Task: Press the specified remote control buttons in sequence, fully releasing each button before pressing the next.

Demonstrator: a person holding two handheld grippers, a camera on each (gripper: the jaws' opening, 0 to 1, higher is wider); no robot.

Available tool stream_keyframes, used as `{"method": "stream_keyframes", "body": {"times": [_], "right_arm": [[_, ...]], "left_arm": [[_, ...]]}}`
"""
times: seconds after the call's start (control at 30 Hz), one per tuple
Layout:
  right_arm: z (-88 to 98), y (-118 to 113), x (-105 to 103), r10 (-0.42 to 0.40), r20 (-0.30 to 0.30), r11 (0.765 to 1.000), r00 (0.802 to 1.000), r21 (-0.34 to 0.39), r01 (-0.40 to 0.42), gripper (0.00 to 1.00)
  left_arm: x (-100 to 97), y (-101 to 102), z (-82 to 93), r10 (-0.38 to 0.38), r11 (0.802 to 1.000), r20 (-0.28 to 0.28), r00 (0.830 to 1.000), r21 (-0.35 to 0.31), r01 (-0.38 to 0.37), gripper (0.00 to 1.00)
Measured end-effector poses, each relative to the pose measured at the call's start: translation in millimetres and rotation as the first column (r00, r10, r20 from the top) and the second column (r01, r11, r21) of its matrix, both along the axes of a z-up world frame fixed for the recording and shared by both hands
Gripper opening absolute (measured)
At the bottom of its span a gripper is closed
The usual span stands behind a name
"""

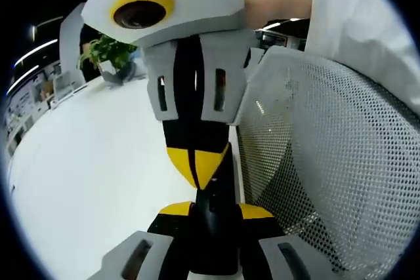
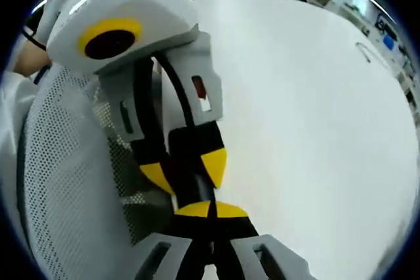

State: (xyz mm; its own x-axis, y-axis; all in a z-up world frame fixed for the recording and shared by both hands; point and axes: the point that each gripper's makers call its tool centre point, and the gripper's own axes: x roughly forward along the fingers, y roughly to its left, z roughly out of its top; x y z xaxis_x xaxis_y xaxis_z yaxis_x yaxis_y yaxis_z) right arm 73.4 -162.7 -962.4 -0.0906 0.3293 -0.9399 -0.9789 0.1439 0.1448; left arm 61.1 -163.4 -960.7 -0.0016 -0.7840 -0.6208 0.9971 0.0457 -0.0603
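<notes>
Remote (image 1: 213, 227) between left hand-held gripper (image 1: 209, 218) jaws

Left gripper (image 1: 210, 218) and right gripper (image 2: 211, 211) are pointing at each other, tips meeting; both jaw pairs are sitting closed.

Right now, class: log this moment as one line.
left gripper: clamps dark object | right gripper: shut, tip at object | white table, mesh chair
</notes>
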Motion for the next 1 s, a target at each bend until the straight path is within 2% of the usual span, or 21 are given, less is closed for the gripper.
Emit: {"method": "stream_keyframes", "body": {"times": [0.07,0.17,0.23,0.3,0.37,0.47,0.53,0.63,0.7,0.8,0.93,1.0], "right_arm": [[0.2,-1,1,-0.003,0.009,1.0,1.0,0.008,0.003,0.0],[1.7,-1,1,-0.045,0.017,0.996,0.999,0.084,0.044,0.0],[3.6,-2,2,-0.036,0.046,0.991,0.998,0.133,0.03,0.0],[4.2,-4,-2,-0.05,0.059,0.99,0.997,0.136,0.042,0.0],[6.7,0,-7,-0.022,0.079,0.989,0.997,0.15,0.01,0.0],[10.3,11,-18,0.008,0.072,0.984,0.997,0.179,-0.021,0.0],[7.8,11,-16,0.033,0.104,0.986,0.994,0.157,-0.049,0.0],[7.2,11,-17,0.053,0.104,0.989,0.993,0.134,-0.067,0.0],[6.2,9,-16,0.114,0.14,0.987,0.984,0.099,-0.129,0.0],[4.7,9,-18,0.136,0.168,0.986,0.976,0.069,-0.149,0.0],[3.9,10,-17,0.132,0.182,0.989,0.974,0.043,-0.142,0.0],[4.6,9,-15,0.107,0.172,0.991,0.979,0.059,-0.119,0.0]], "left_arm": [[0.3,0,-0.2,0.0,1.0,0.0,1.0,0.0,0.0,0.24],[0.2,0,0.0,0.001,1.0,0.001,1.0,0.0,-0.001,0.24],[0.2,0,0.0,0.002,1.0,0.001,1.0,-0.001,-0.002,0.24],[0.1,0,-0.1,0.002,1.0,0.0,1.0,-0.002,-0.002,0.24],[-0.5,-1,-0.2,-0.002,1.0,0.002,1.0,-0.001,0.002,0.25],[-0.4,-2,-0.4,-0.005,1.0,0.002,1.0,-0.002,0.005,0.24],[-0.6,-1,-0.4,-0.006,1.0,0.003,1.0,-0.001,0.006,0.25],[-0.4,-1,-0.6,-0.005,1.0,0.004,1.0,-0.001,0.005,0.25],[-0.4,-2,-0.5,-0.005,1.0,0.002,1.0,-0.003,0.005,0.25],[-0.7,-2,-0.4,-0.006,1.0,0.003,1.0,-0.001,0.006,0.25],[-0.7,-2,-1.0,-0.008,1.0,0.003,1.0,0.0,0.008,0.25],[-0.6,-2,-0.9,-0.008,1.0,0.003,1.0,0.001,0.008,0.25]]}}
